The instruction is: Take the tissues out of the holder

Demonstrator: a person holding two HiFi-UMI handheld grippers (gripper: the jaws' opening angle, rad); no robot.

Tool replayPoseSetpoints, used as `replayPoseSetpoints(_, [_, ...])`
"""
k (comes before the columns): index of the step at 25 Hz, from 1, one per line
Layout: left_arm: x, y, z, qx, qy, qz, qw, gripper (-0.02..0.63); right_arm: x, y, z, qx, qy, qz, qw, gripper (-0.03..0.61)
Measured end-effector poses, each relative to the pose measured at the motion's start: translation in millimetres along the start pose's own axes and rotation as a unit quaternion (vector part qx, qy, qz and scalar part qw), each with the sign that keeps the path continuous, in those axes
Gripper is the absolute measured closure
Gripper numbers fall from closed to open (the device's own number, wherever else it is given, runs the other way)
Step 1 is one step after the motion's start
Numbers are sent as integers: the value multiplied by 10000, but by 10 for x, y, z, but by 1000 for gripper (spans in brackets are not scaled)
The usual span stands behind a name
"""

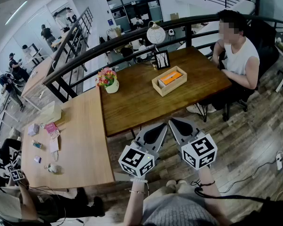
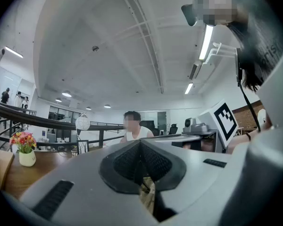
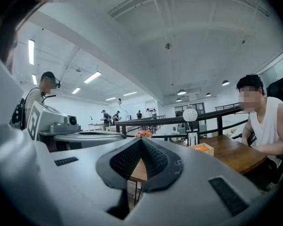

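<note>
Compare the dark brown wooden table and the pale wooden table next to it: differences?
Tone: the dark brown wooden table is far deeper than the pale wooden table. Load: the dark one bears the open wooden tissue holder and a white pot of flowers; the pale one bears small scattered items. Shared: both are flat wooden tops set edge to edge.

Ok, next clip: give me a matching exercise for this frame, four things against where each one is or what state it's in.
Things:
1. tissue holder
2. flower pot
3. seated person
4. left hand-held gripper

Places or states:
A. shut, nothing held, at the table's near edge
B. at the right side of the dark table
C. around the middle of the table top
D. at the table's left end

Pairs: 1-C, 2-D, 3-B, 4-A
</note>
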State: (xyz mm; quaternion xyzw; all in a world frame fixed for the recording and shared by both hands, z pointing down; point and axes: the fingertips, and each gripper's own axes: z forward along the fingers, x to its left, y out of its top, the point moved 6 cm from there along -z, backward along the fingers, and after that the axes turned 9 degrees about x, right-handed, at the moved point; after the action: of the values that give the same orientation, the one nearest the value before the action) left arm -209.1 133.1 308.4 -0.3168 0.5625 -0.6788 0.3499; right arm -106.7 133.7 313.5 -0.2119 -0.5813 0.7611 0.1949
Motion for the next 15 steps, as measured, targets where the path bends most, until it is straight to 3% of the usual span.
replayPoseSetpoints(15, [-14,0,107,19,114,-91,9999,606,-135,-43,-25,71,66,15,10000,566])
